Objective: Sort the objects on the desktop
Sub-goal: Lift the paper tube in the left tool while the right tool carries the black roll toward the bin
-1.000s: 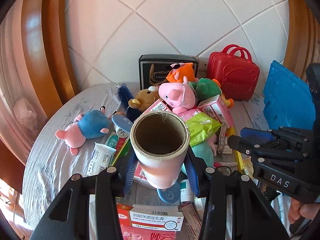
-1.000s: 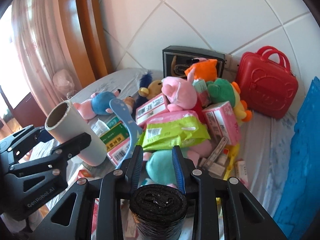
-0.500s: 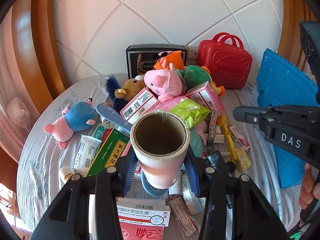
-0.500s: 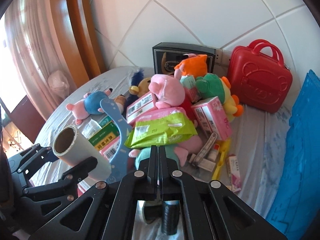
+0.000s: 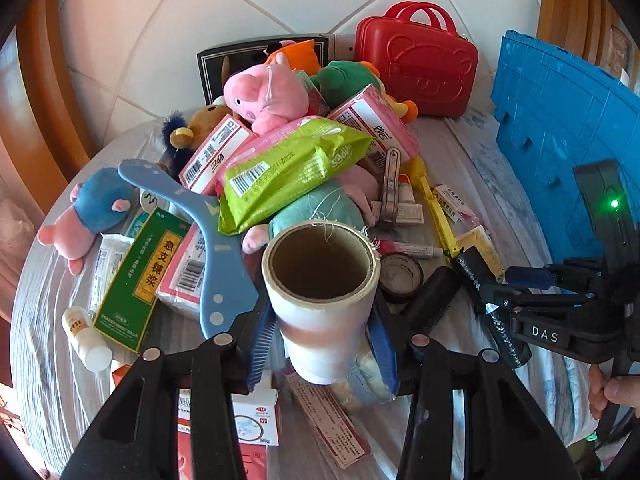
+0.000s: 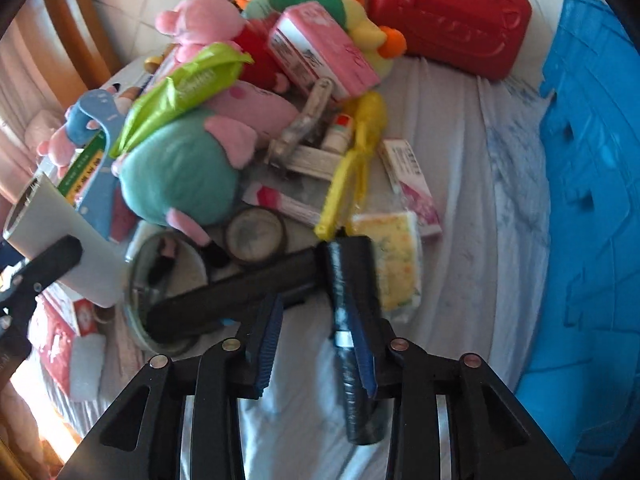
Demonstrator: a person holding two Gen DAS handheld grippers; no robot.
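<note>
Right wrist view risk: the black bag roll (image 6: 352, 344) lies loose against one pad of the right tongs (image 6: 316, 344), so it could roll off across the counter (image 6: 460, 240).
Right tongs: jaws just opening, partly apart, gripping nothing.
Left tongs (image 5: 320, 340): narrow, clamped on the white paper roll (image 5: 320, 300), near the plush pile's front edge; a knock would topple clutter.

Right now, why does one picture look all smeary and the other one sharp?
Right wrist view: motion blur smears the teal plush and yellow tool. Left wrist view: crisp, the green medicine box lettering shows clearly; the fisheye bends the wall tiles in both.
</note>
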